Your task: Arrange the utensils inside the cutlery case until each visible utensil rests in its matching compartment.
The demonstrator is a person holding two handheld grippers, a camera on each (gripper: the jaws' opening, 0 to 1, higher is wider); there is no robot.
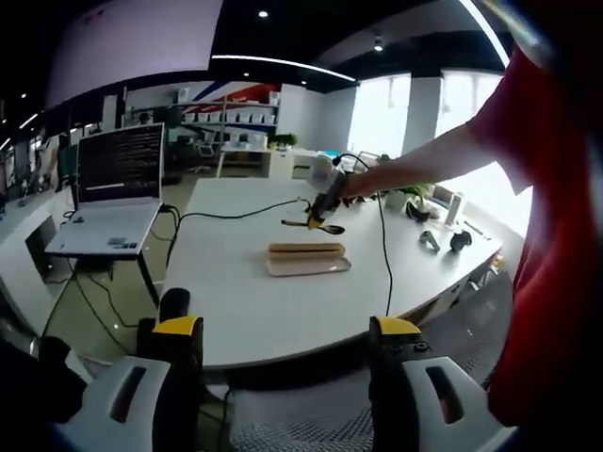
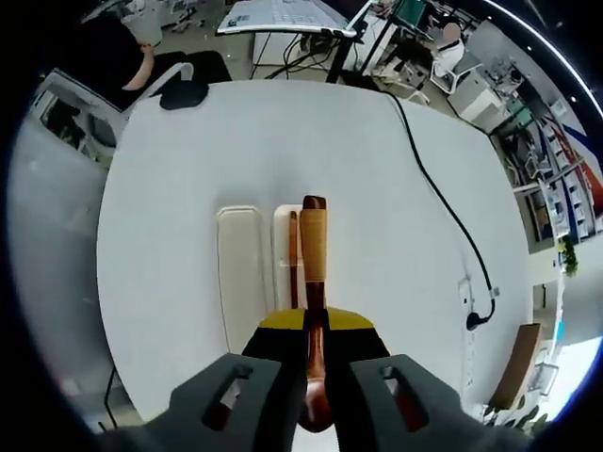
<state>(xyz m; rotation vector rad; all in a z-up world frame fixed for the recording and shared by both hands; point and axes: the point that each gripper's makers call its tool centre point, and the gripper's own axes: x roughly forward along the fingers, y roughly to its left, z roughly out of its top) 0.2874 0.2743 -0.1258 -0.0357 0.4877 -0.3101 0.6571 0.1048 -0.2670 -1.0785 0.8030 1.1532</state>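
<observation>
The right hand-held gripper (image 2: 316,363), clamped on a wooden spoon (image 2: 314,282), hovers directly above the open cutlery case (image 2: 243,273) mid-desk (image 2: 188,169), spoon parallel to the compartments; the left hand-held gripper (image 1: 283,339) waits wide open, empty, off the desk's near edge.

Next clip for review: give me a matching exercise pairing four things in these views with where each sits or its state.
Things:
1. wooden spoon
2. cutlery case
3. laptop
4. left gripper

Places or states:
A. on a stand beside the white table
B. open, holding nothing
C. clamped in the right gripper
D. lying open on the table

Pairs: 1-C, 2-D, 3-A, 4-B
</observation>
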